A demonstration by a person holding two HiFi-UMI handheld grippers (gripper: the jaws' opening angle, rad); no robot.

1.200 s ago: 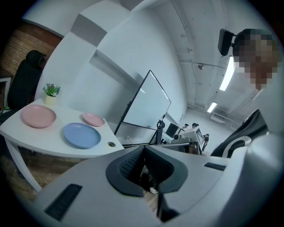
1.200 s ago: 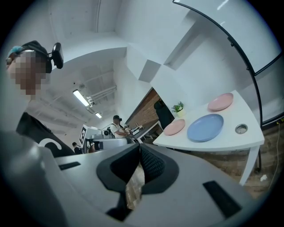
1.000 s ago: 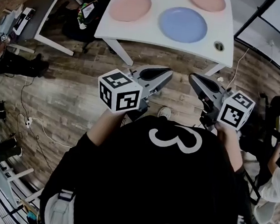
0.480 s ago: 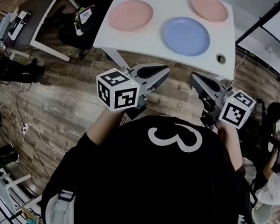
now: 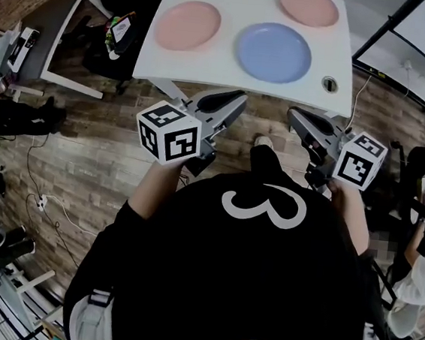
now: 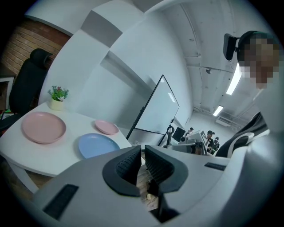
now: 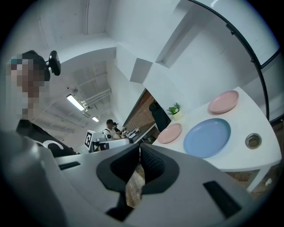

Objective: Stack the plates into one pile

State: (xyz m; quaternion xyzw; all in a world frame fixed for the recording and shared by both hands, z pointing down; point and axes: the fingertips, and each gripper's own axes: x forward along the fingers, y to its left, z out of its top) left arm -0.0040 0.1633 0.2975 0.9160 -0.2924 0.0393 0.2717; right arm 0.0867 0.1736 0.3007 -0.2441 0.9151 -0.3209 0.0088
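Plainly holding left tongs point(image 6: 142, 153) and right tongs point(image 7: 139, 153) pinched together, empty, facing a stiff, slick-looking round blue plate point(image 5: 274, 53), likely needing a firm rim grip.

Support: white rectangular table point(image 5: 208, 67) with rounded corners, standing on a wood-plank floor point(image 5: 102, 139).
Left part of top: large round pink plate point(image 5: 188, 25), lying flat.
Middle, nearer edge: round blue plate point(image 5: 274, 52), near the large pink one, not touching it.
Far right: smaller round pink plate point(image 5: 309, 6), apart from the blue one.
Far edge: small green plant in a pale pot point(image 6: 57, 98), beyond the large pink plate.
Near right corner: round metal-rimmed hole point(image 5: 329, 84) in the top.
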